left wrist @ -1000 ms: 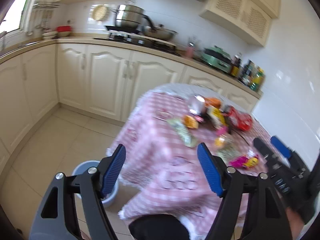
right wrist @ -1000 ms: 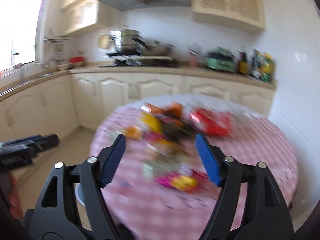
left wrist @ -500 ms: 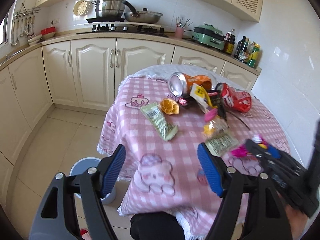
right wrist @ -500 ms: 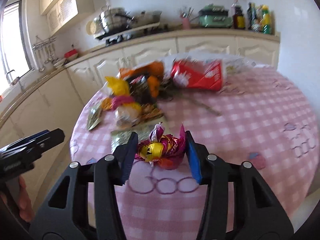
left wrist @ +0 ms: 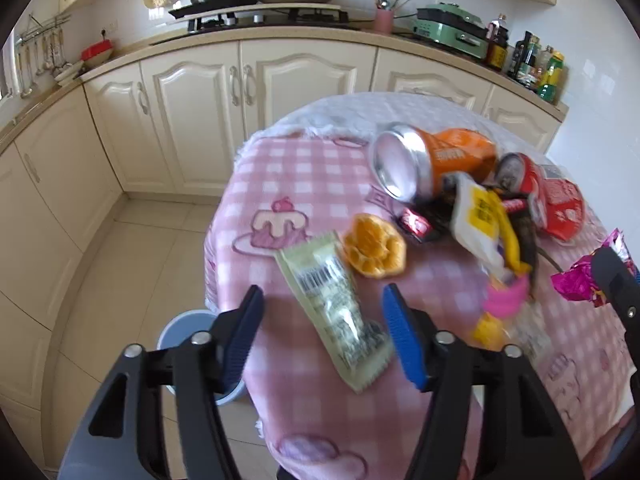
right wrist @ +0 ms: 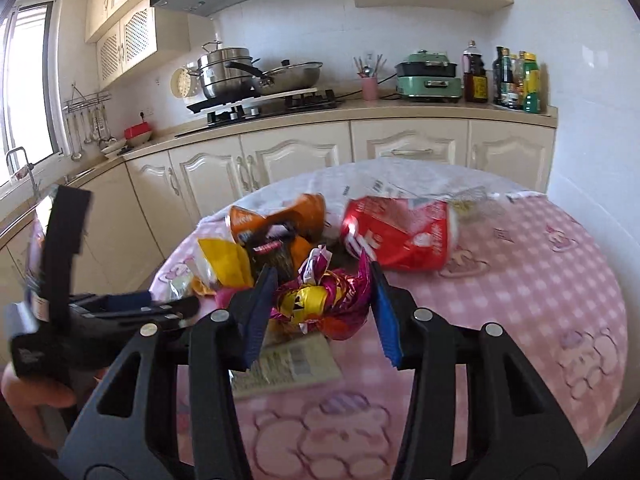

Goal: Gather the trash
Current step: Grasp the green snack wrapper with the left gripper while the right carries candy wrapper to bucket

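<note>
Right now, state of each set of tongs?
Left tongs: open, around the green wrapper, not gripping.
Right tongs: shut on the magenta wrapper.

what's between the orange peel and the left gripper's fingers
The pale green wrapper lies there, running from beside the orange peel down into the gap of the open left gripper. The left wrist view shows it.

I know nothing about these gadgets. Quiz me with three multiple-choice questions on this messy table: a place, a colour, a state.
1. Where does the pale green flat wrapper lie?
A. between the left tool's fingers
B. on the stove
C. on the floor

2. The larger crushed can is
A. blue
B. orange
C. black

3. The right tool is
A. wide open, empty
B. closed on the magenta-and-yellow foil wrapper
C. out of sight

Answers: A, the blue pads flank it; B, orange body; B, the pads press its sides.
</note>
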A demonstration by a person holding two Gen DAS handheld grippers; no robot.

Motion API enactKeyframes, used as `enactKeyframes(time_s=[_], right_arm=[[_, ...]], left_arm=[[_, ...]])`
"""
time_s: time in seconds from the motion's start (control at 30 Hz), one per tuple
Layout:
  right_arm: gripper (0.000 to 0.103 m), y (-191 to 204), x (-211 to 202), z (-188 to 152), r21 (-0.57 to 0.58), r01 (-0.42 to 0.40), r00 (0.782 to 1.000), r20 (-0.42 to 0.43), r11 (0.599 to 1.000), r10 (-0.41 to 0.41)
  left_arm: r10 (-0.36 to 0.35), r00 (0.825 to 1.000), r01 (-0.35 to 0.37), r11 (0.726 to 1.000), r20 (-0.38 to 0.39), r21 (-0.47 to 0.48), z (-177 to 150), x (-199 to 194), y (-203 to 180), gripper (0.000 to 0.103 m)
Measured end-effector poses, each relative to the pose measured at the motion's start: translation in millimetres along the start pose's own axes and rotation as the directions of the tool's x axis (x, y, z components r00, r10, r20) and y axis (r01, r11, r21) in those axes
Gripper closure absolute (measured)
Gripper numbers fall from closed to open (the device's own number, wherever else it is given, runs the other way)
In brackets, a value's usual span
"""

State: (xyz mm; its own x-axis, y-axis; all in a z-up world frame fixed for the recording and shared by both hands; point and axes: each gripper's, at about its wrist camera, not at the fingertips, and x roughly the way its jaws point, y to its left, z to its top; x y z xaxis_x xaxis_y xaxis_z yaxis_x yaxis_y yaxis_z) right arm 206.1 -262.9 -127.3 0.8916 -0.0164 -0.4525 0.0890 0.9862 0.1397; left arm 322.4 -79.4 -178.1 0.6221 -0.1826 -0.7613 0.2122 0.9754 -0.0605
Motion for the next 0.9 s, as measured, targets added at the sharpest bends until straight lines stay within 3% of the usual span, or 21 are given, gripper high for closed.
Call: enactKeyframes(time_s=[0.03,0.1,0.2,0.37,0.53,0.67,0.9], right_arm=[[0.057,3,3,2,-0.001,-0.011,1.000,-0.004,1.000,0.011],[0.057,7,7,4,-0.002,-0.031,0.999,-0.007,1.000,0.031],[0.057,18,7,8,-0.021,-0.042,0.999,0.000,0.999,0.042],[0.057,39,3,12,-0.056,-0.067,0.998,0.013,0.996,0.067],[0.057,73,-2,15,-0.100,-0.113,0.993,0.029,0.989,0.116],[0.057,111,-1,12,-0.149,-0.188,0.981,0.011,0.971,0.192],[0.057,199,44,-18,-0.208,-0.360,0.932,-0.136,0.910,0.337]], left_arm=[[0.014,1.000,-0.014,1.000,-0.003,0.001,2,1,1,0.055],[0.024,1.000,-0.024,1.000,0.006,0.006,2,1,4,0.075],[-0.050,0.998,0.051,0.999,0.024,-0.006,-1,-5,11,0.091],[-0.198,0.978,0.203,0.975,0.069,-0.087,-12,-21,37,0.096],[-0.255,0.959,0.271,0.953,0.128,-0.135,-24,-42,62,0.097],[-0.220,0.960,0.250,0.953,0.176,-0.171,-36,-61,96,0.097],[-0.037,0.985,0.083,0.958,0.167,-0.273,-67,-66,179,0.097]])
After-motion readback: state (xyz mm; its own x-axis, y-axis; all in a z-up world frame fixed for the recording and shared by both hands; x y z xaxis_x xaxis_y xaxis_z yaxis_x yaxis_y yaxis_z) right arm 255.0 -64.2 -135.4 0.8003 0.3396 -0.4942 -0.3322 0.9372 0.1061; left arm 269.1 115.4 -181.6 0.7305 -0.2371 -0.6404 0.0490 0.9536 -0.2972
